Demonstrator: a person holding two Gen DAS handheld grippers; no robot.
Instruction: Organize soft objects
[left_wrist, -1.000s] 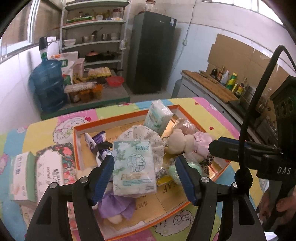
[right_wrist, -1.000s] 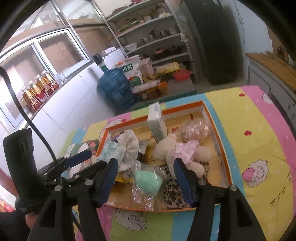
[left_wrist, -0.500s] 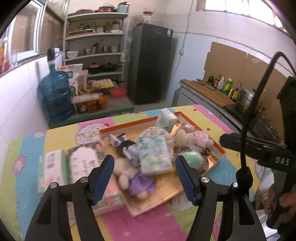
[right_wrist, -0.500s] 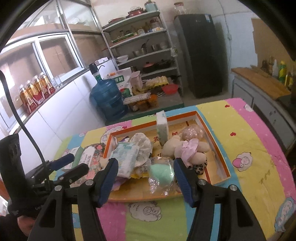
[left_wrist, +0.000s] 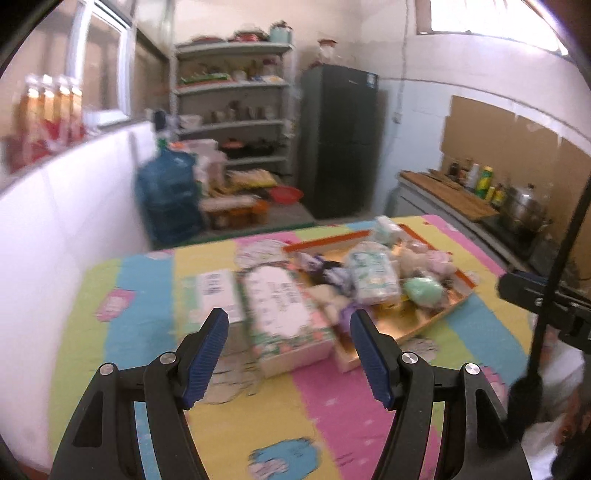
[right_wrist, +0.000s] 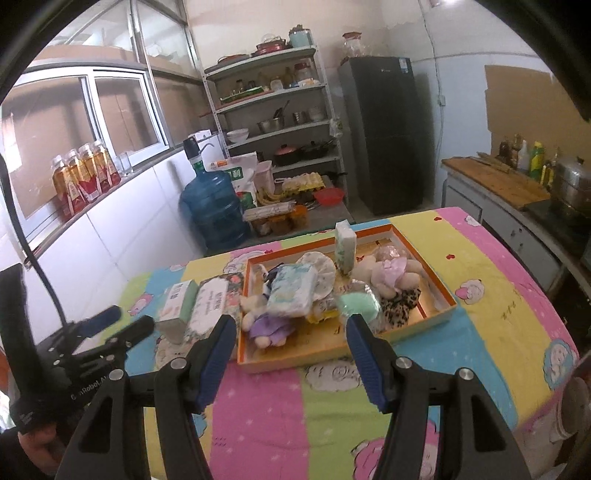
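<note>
On the tabletop with its striped cartoon cover, the soft objects lie piled in the orange-rimmed tray: plush toys, a tissue pack and a green pouch. Two tissue boxes sit just beside its left edge. We hold the left gripper and right gripper with jaws apart and empty, well short of the tray, likely so we can see the whole heap before choosing a piece.

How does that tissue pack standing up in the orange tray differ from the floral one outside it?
The standing tissue pack is upright inside the orange tray; the floral tissue pack lies flat on the tablecloth beside the tray. The standing one is pale green and white; the floral one has a dark flowered border. Both are soft-wrapped tissues.
</note>
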